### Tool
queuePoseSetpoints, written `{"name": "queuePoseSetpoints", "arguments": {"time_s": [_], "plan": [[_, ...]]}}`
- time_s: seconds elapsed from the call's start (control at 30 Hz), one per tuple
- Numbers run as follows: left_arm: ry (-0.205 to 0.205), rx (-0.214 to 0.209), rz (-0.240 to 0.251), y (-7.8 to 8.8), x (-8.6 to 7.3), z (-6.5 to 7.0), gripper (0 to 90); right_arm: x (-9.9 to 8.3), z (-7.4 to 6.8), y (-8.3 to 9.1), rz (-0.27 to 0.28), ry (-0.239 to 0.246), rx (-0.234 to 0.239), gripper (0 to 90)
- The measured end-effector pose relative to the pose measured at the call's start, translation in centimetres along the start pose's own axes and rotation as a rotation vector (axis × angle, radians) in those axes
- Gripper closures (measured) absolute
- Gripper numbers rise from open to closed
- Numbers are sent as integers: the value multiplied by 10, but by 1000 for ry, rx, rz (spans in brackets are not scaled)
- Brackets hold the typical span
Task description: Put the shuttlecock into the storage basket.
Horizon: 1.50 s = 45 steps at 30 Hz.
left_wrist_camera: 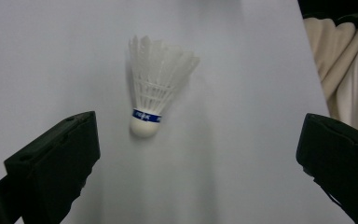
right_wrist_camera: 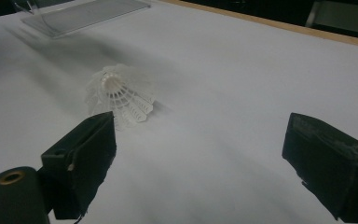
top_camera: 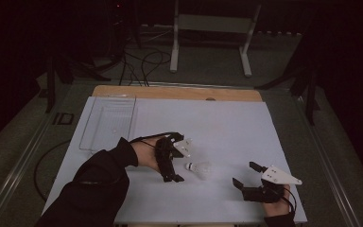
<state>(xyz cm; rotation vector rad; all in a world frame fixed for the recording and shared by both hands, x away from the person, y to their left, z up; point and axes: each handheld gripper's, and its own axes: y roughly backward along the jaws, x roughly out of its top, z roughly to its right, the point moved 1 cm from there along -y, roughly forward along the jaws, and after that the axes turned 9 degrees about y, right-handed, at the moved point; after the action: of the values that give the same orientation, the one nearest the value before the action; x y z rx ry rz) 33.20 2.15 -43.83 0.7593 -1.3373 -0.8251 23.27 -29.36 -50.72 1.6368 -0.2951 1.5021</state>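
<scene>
The shuttlecock [top_camera: 199, 168] lies on its side on the white table [top_camera: 227, 123], cork toward the left gripper [top_camera: 178, 161], just beside it; both grippers' jaws stand apart, empty. The right gripper [top_camera: 246, 176] seems farther off.

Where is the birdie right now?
In the high view the shuttlecock lies on its side on the white table, just right of the open left gripper, with the right gripper farther right.

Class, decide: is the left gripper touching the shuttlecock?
Apart. The left gripper view shows bare white table between the shuttlecock and both jaws of the open left gripper.
</scene>
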Motion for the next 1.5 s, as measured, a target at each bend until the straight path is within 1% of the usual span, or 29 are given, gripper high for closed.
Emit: {"name": "queuePoseSetpoints", "arguments": {"time_s": [0.03,0.07,0.17,0.27,0.33,0.4,0.43,0.47,0.5,0.63,0.73,0.8,0.83,0.87,0.9,0.93,1.03,1.1,1.13,1.17,1.23,1.3,1.4,1.47,1.5], "plan": [[-11,5,-8,-1,1,-2,2,0,0,0,0,0,0,97],[-11,8,-11,-2,1,-3,2,0,0,0,0,1,0,97],[-12,10,-44,-6,2,-8,2,0,0,0,-2,1,1,97],[-7,12,-65,-12,2,-11,2,0,0,0,0,2,0,97],[-12,16,-71,-15,2,-13,2,0,0,0,0,-1,1,97],[-9,8,-70,-17,3,-15,2,0,0,0,-1,1,3,97],[-15,9,-76,-18,4,-15,2,0,0,0,-1,1,4,97],[-8,4,-85,-21,4,-16,2,0,0,0,-4,1,4,97],[-12,10,-97,-23,4,-17,2,0,0,0,-4,2,5,97],[-11,8,-120,-33,2,-21,2,0,0,0,-5,3,6,97],[-11,16,-131,-40,0,-23,3,0,0,0,-5,3,7,97],[-25,28,-144,-45,-1,-22,15,0,0,0,-4,2,8,97],[-31,25,-149,-47,-2,-23,24,0,0,0,-4,3,9,97],[-31,25,-149,-47,-2,-23,29,0,0,0,-4,3,9,97],[-26,27,-156,-51,-3,-23,29,0,0,0,-5,2,8,97],[-28,18,-156,-52,-4,-24,36,0,0,0,-5,3,9,97],[-39,20,-152,-55,-6,-25,107,0,0,0,-7,3,11,97],[-35,4,-142,-57,-7,-27,145,0,0,0,-10,4,13,97],[-39,-4,-137,-58,-7,-27,151,0,0,0,-10,5,14,97],[-35,-8,-133,-60,-7,-27,154,0,0,0,-11,4,14,97],[-42,-7,-148,-64,-6,-28,157,0,-1,0,-11,5,15,97],[-47,-6,-146,-67,-6,-29,166,0,-1,0,-8,8,15,99],[-47,-20,-142,-69,-6,-30,227,0,-2,0,-10,9,19,99],[-45,-44,-139,-71,-6,-32,292,0,-2,0,-10,7,23,99],[-46,-49,-137,-71,-6,-32,314,1,-2,0,-10,9,23,99]]}}
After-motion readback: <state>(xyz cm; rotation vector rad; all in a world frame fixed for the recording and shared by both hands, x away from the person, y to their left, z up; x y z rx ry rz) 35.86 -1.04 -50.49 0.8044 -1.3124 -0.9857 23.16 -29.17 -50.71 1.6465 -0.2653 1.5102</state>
